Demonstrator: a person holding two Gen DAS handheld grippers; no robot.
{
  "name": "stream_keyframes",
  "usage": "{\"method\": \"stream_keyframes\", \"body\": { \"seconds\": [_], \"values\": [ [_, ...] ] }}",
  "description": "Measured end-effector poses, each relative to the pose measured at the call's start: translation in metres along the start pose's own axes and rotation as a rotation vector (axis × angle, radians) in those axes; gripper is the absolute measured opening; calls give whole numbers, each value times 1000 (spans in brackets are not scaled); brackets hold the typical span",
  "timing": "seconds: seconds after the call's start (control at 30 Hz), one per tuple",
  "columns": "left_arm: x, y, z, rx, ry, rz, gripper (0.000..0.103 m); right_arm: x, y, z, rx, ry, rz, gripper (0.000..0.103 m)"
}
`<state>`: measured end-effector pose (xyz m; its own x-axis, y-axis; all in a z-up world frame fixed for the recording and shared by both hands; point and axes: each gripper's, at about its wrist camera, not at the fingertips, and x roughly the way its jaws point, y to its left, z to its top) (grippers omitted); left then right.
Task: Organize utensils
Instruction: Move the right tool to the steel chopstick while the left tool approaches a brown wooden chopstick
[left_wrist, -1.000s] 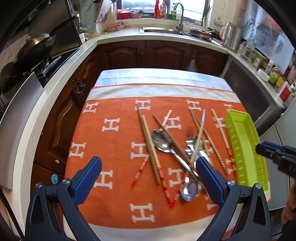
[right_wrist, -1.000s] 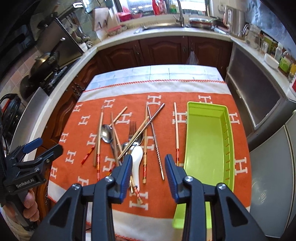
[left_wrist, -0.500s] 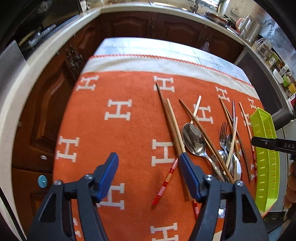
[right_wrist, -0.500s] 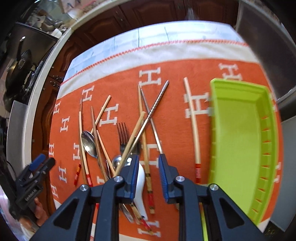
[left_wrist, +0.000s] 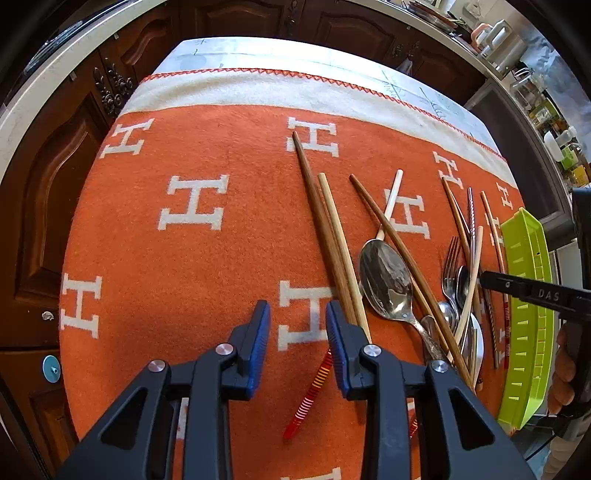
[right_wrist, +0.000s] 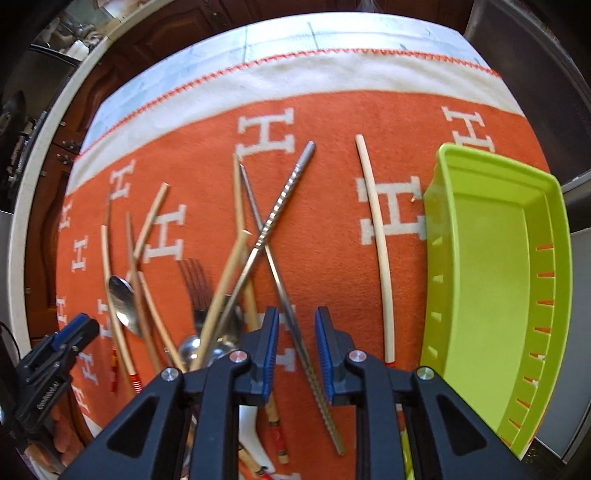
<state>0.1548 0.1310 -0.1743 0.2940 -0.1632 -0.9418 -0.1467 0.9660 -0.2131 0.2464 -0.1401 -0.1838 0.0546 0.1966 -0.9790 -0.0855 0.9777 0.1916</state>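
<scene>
your left gripper (left_wrist: 297, 338) points steeply down at the orange blanket (left_wrist: 207, 266), low centre of the left wrist view. its jaws are closing with a gap between them and only bare cloth and a white h in that gap. the right pad sits just beside the lower ends of the two wooden chopsticks (left_wrist: 327, 229) that run up toward the frame's upper middle; a red striped chopstick end (left_wrist: 310, 395) pokes out below that pad. everything left of your gripper is open blanket out to its left edge, where the dark cabinet doors (left_wrist: 48, 206) begin.

the utensil pile lies right of centre: a steel spoon (left_wrist: 386, 280), a fork (left_wrist: 451, 266), more chopsticks crossing over them. the lime green tray (left_wrist: 528, 317) sits at the frame's far right, empty.

your right gripper (right_wrist: 296, 345) is low centre in the right wrist view, jaws part-way in with a gap left; a ridged metal chopstick (right_wrist: 295, 325) runs up between the pads, and i cannot tell if either pad touches it. a second metal chopstick (right_wrist: 284, 195) crosses it higher up. to the right, a pale chopstick (right_wrist: 380, 254) lies alone, with clear orange cloth between it and your pads, and the tray's left wall (right_wrist: 432, 258) just beyond it. the blanket's white border (right_wrist: 295, 77) ends near the top of the frame.
</scene>
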Motion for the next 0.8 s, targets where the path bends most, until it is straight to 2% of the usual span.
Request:
{"method": "stream_keyframes", "body": {
  "seconds": [0.17,0.27,0.33,0.5,0.8],
  "values": [
    [7,3,4,-16,23,-12,25,7,13,1,-55,-24,-49,19],
    [11,1,9,-21,29,-25,25,9,25,0,-97,-48,-103,12],
    [14,-2,12,-22,32,-36,23,11,28,0,-100,-57,-107,9],
    [21,-9,23,-26,26,-18,11,12,22,-2,-53,-38,-49,6],
    [23,-13,30,-45,42,-28,11,3,0,-22,11,6,62,6]
  ]
}}
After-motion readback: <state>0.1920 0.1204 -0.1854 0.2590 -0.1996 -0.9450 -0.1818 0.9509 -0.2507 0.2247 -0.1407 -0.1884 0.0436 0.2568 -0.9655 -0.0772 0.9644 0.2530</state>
